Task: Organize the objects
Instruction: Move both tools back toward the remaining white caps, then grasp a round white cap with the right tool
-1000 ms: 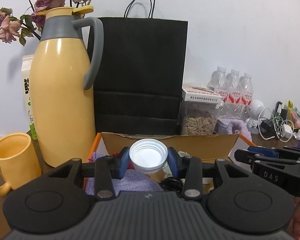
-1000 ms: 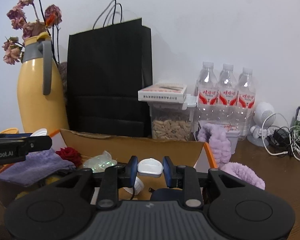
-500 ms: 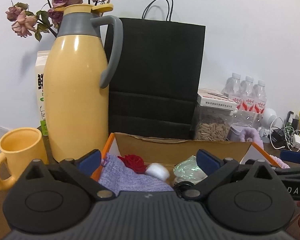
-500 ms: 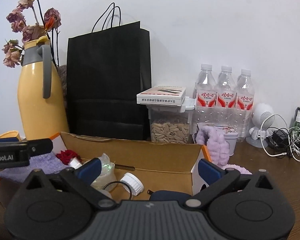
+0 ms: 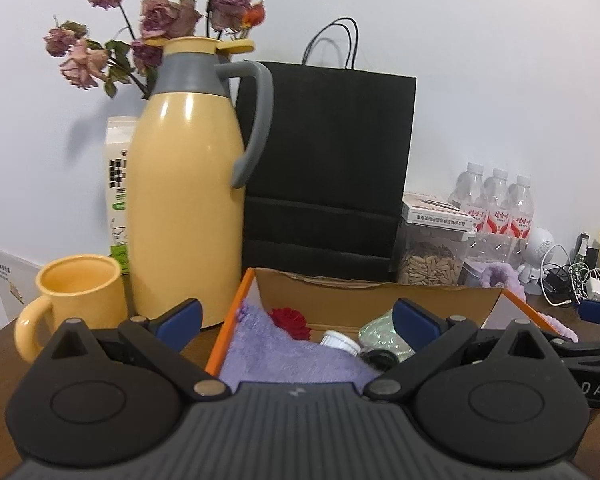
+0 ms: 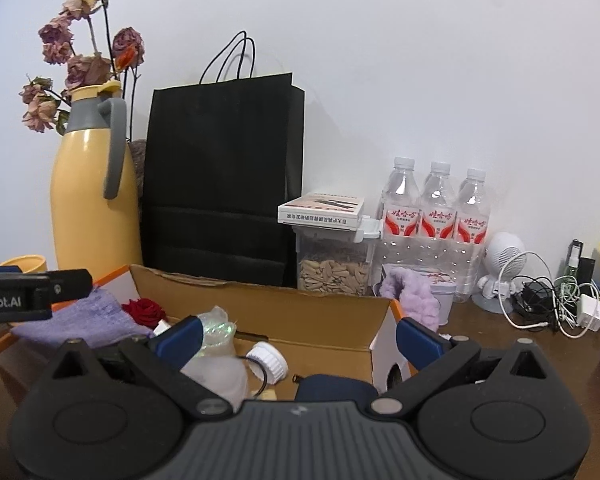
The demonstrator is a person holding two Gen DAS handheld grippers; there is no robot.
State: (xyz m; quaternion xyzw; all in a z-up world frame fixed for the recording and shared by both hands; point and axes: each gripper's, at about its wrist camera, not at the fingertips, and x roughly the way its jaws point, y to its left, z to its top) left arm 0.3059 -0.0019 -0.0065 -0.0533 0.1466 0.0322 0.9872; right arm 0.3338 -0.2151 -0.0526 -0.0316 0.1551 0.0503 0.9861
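While both jaws stand spread wide and empty, the left gripper and right gripper hang before the cardboard box.
Inside lie a purple cloth, red rose and white cap; a yellow jug, mug and black bag crowd behind.
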